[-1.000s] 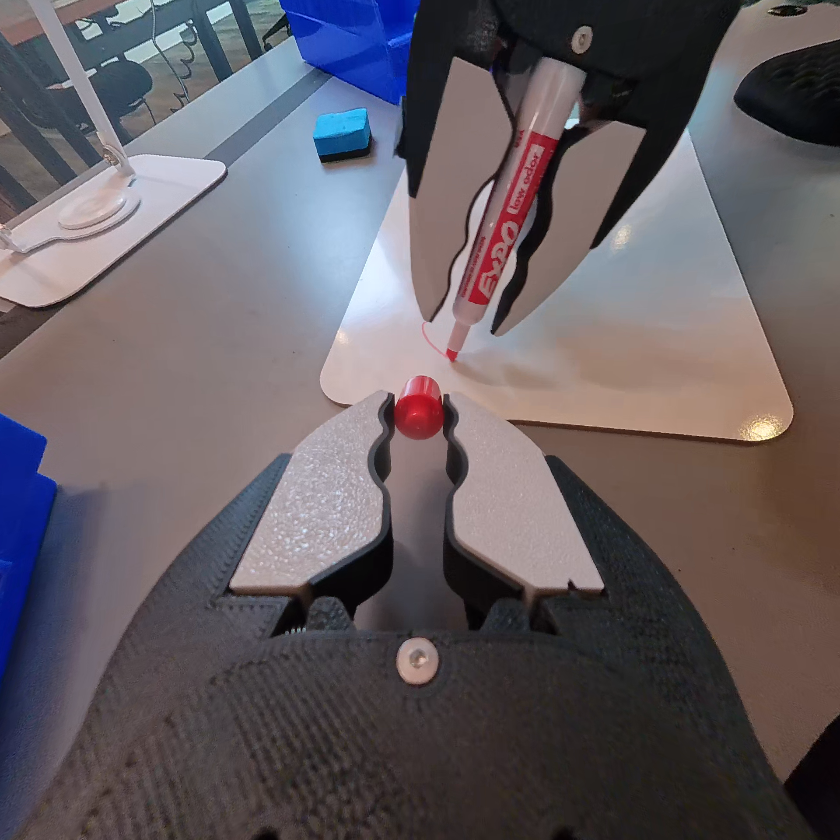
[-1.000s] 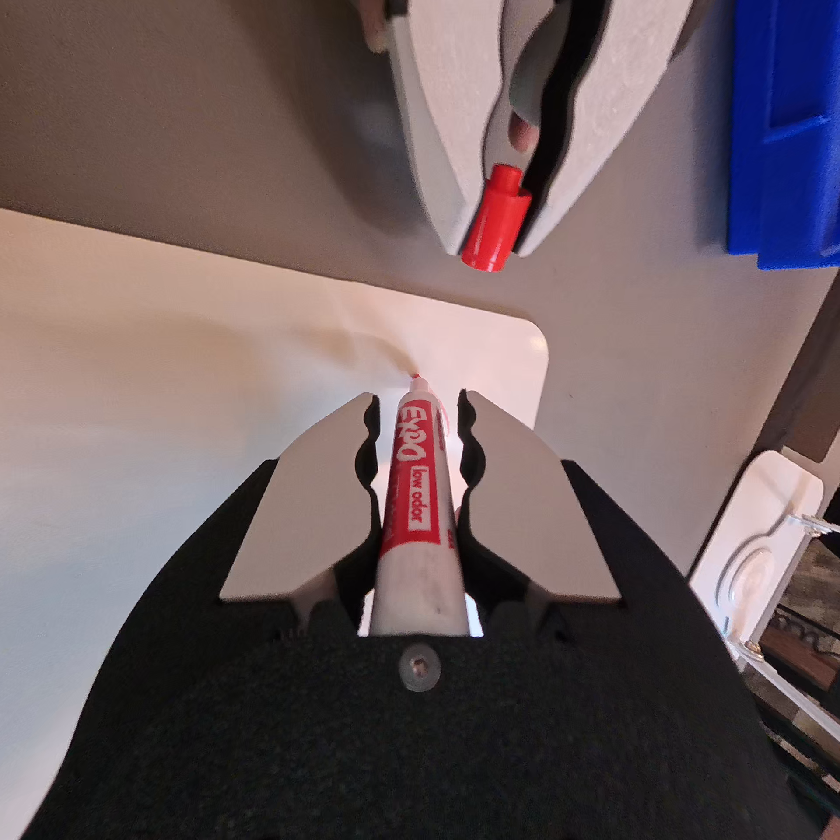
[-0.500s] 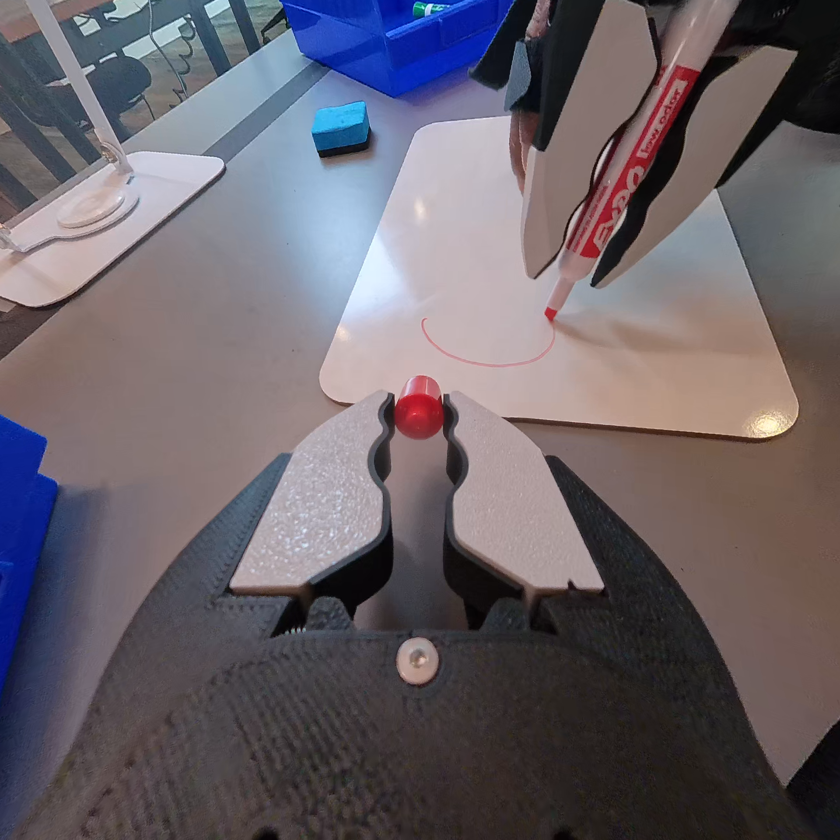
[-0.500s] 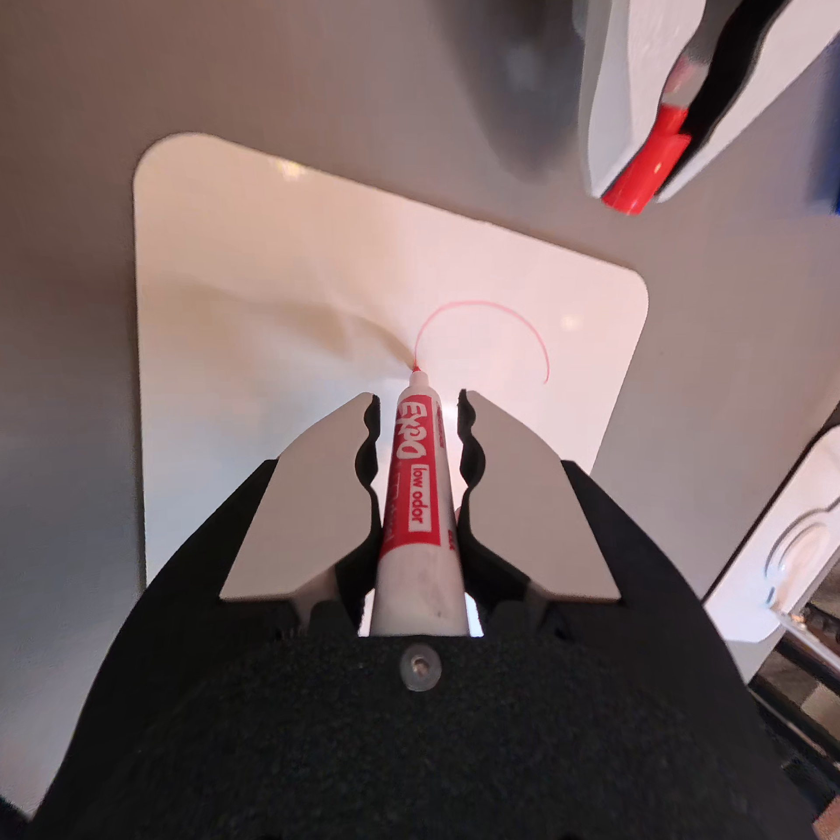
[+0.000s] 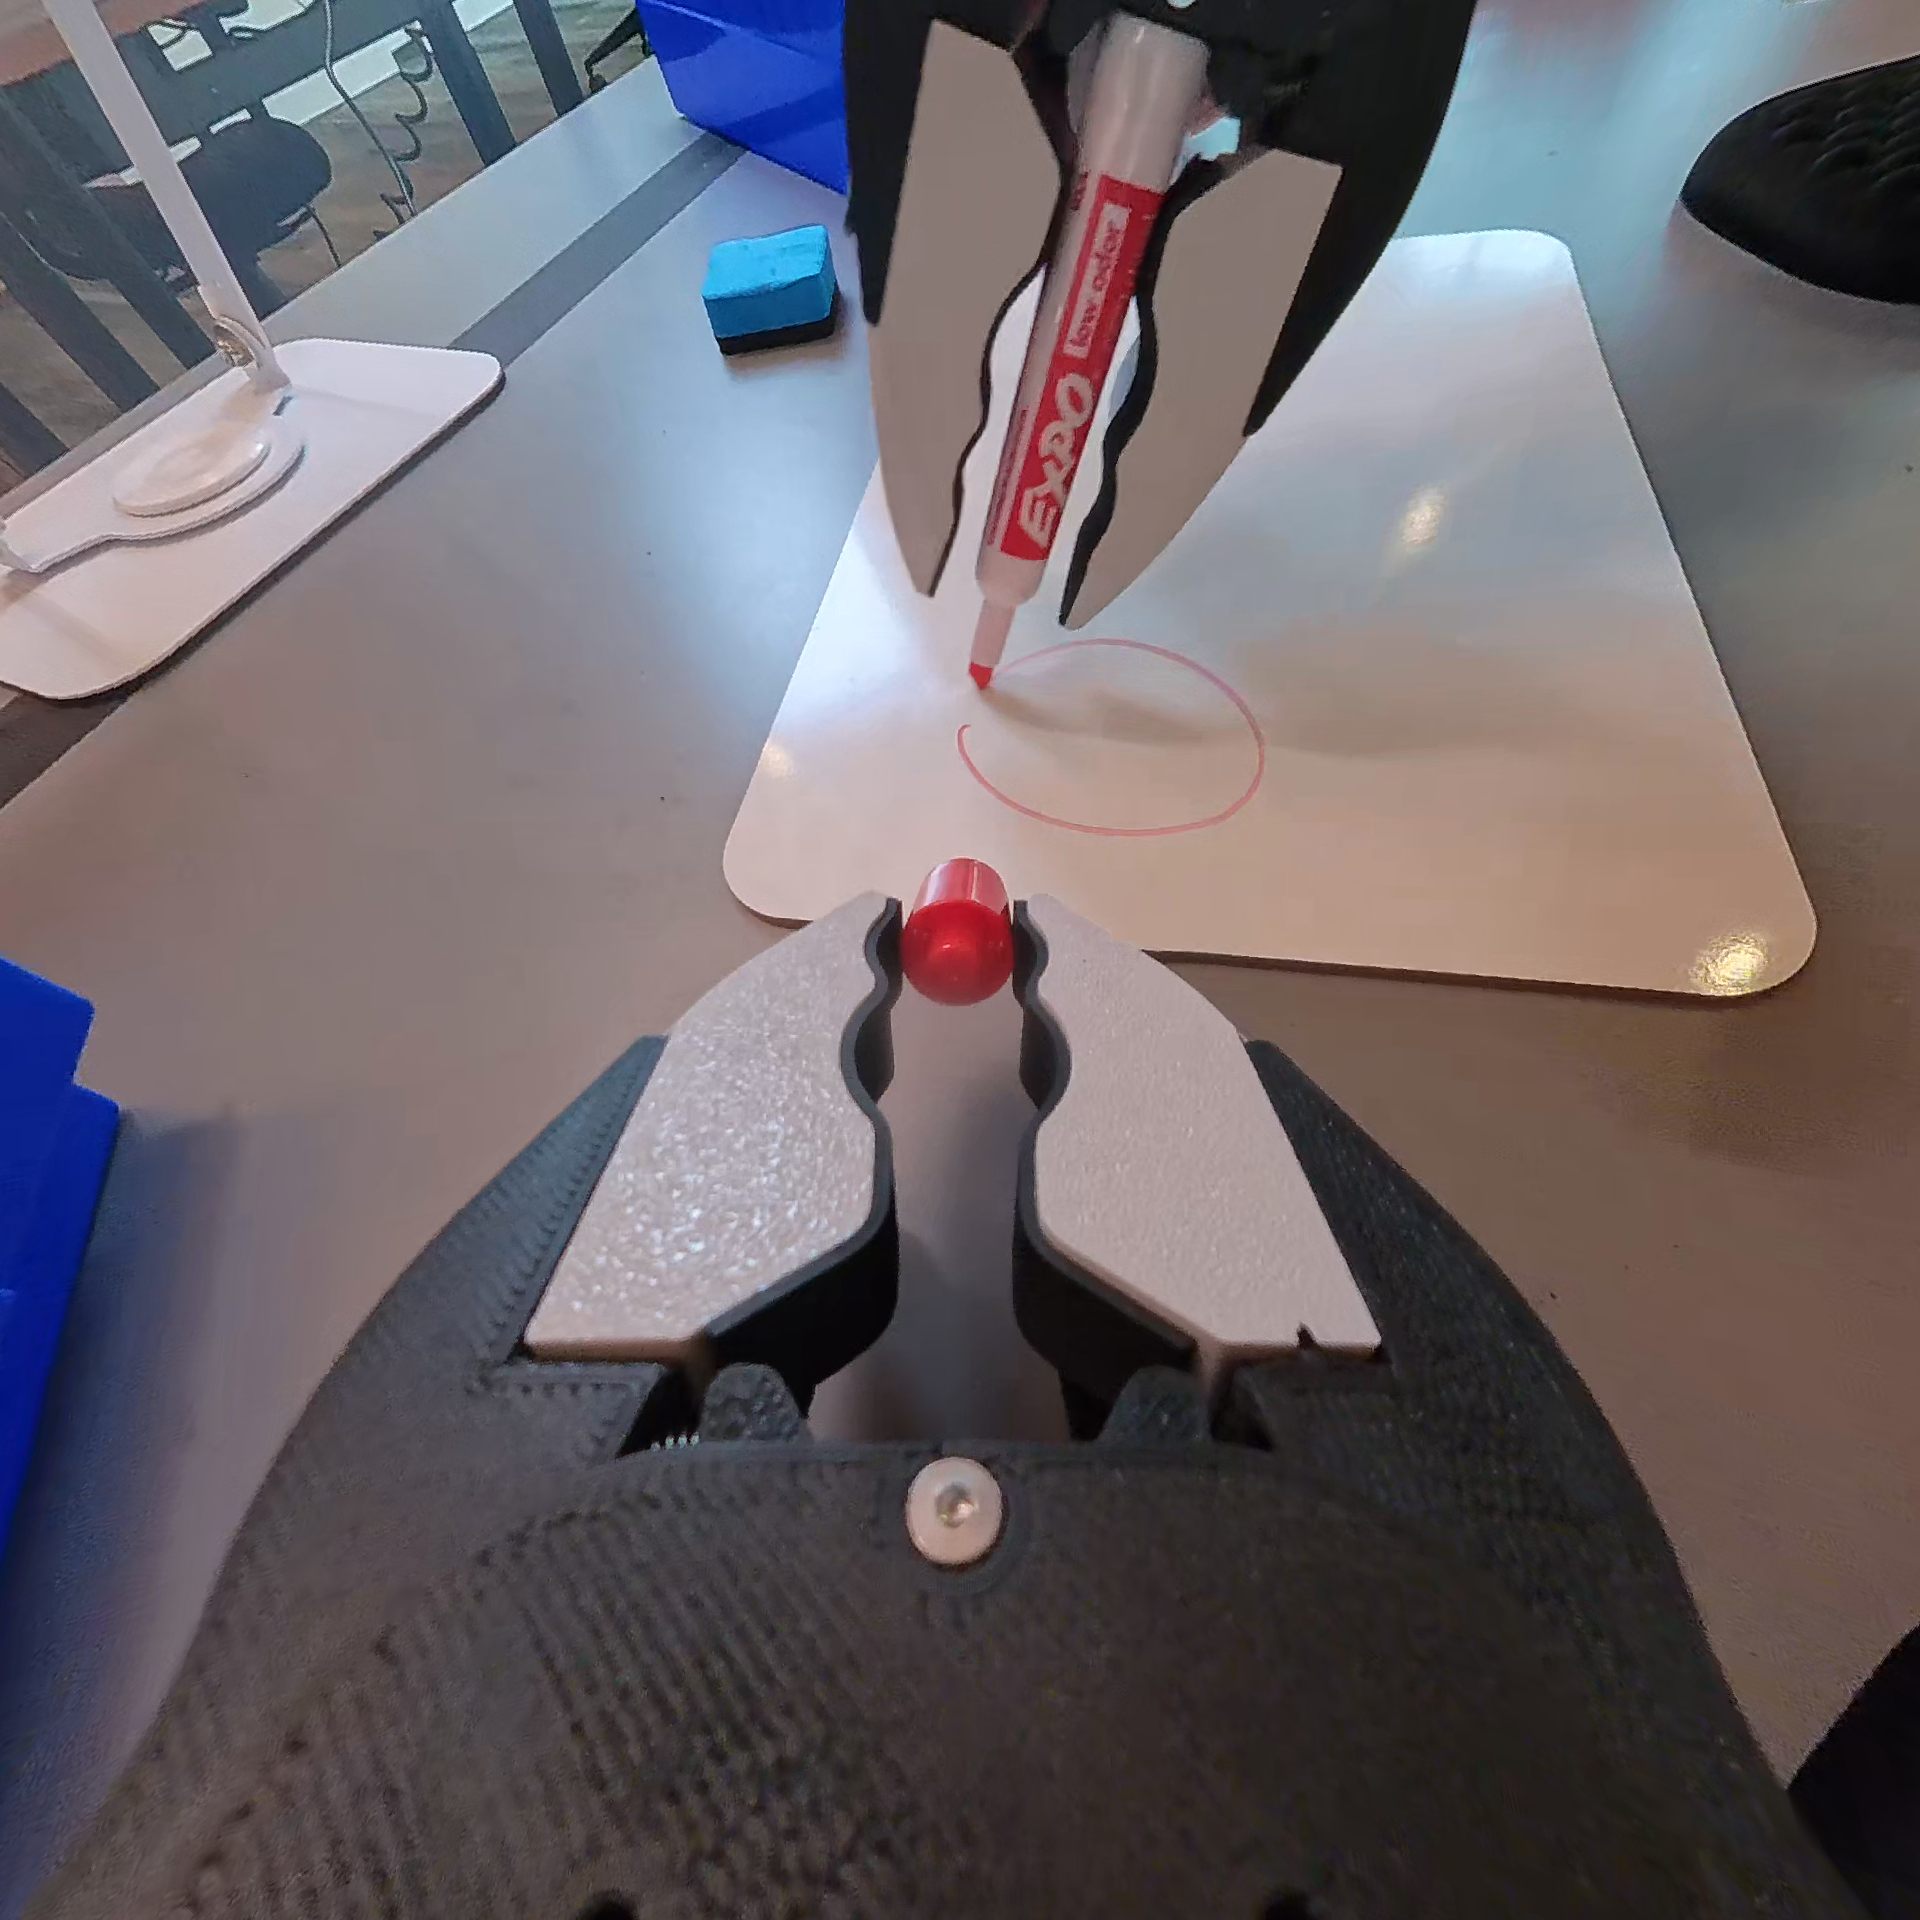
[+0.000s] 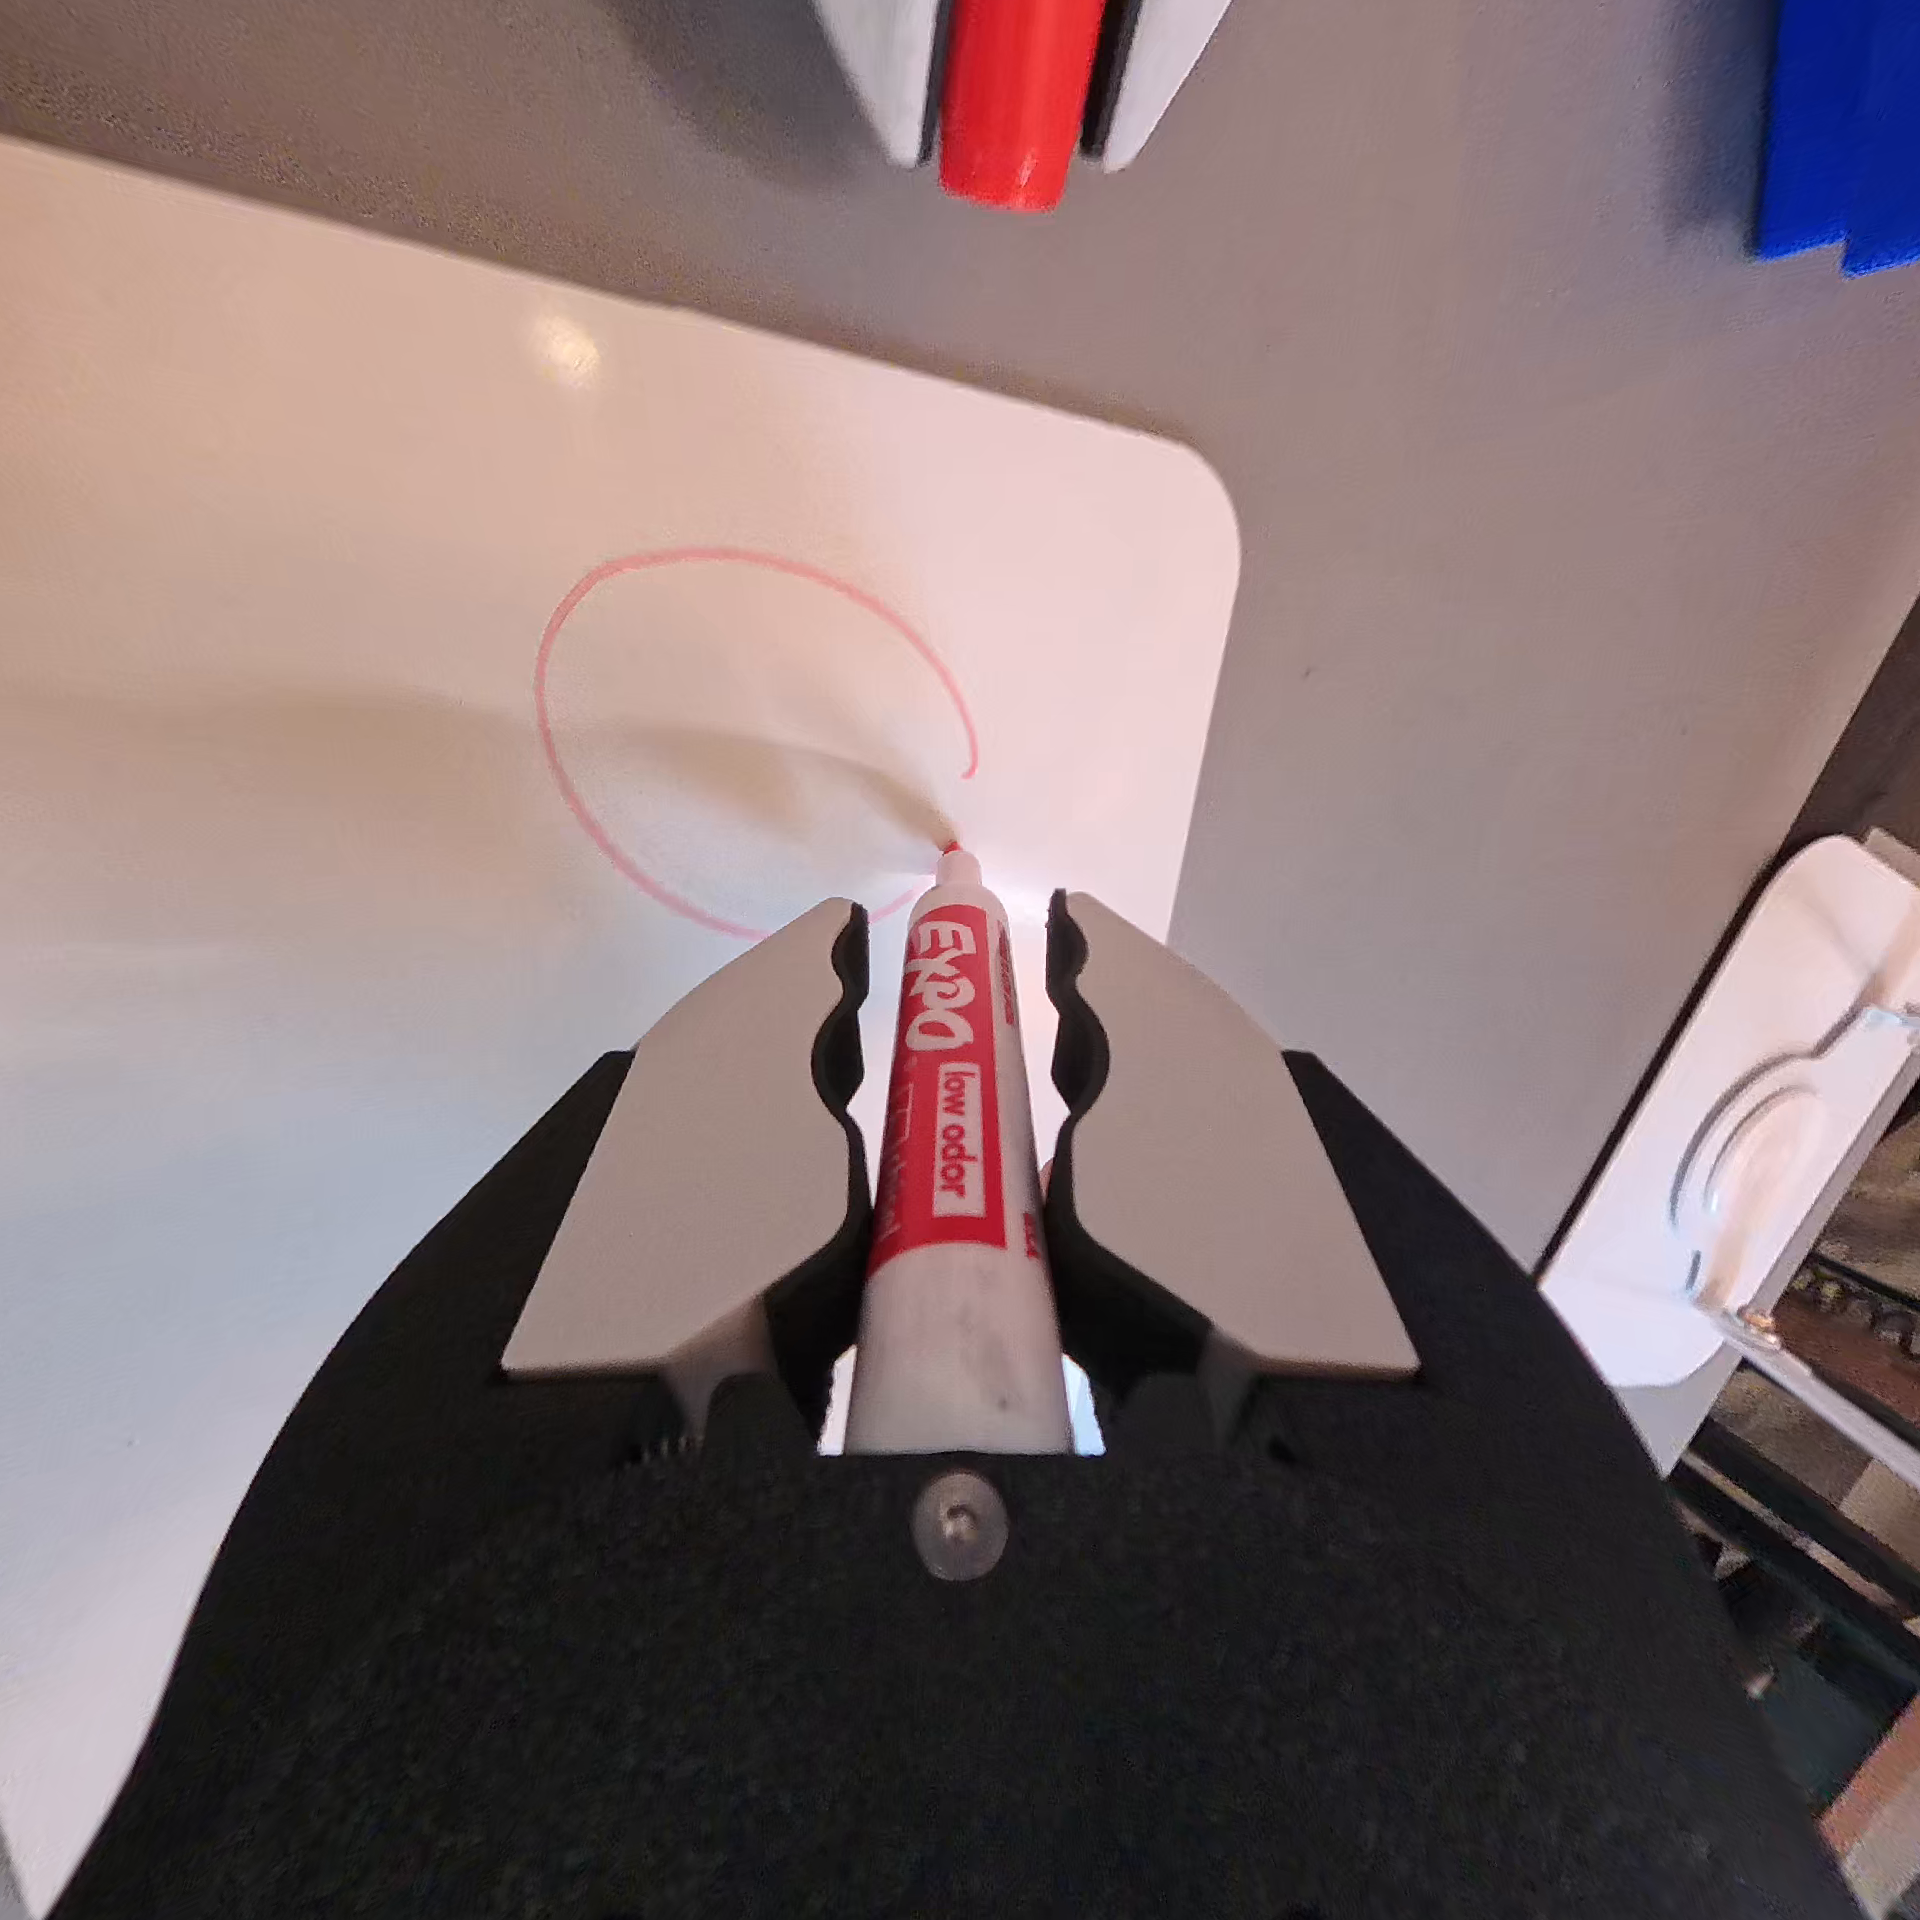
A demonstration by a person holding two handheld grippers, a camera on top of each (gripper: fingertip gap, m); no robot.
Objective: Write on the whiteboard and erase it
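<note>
- Right gripper (image 6: 951,914): clamped on red dry-erase marker (image 6: 951,1143), barrel gripped deep between the fingers near their base; fingertips stand clear of the barrel on both sides.
- Marker tip (image 5: 981,673) down on whiteboard (image 5: 1455,623), just ahead of the right fingertips; actual contact probable, hard to confirm from this angle.
- Red circle (image 5: 1112,738) on whiteboard, nearly closed; small gap left between line start and marker tip.
- Left gripper (image 5: 956,925): closed on red marker cap (image 5: 956,935), both pads pressed against its sides, cap protruding forward past the fingertips.
- Left gripper above grey table (image 5: 468,779), just short of the near whiteboard edge.
- Blue eraser (image 5: 769,286) on table, far ahead and left of the left gripper, beside the whiteboard's far left corner.
- Blue bin (image 5: 758,83) beyond eraser.
- White lamp base (image 5: 229,457) far left.
</note>
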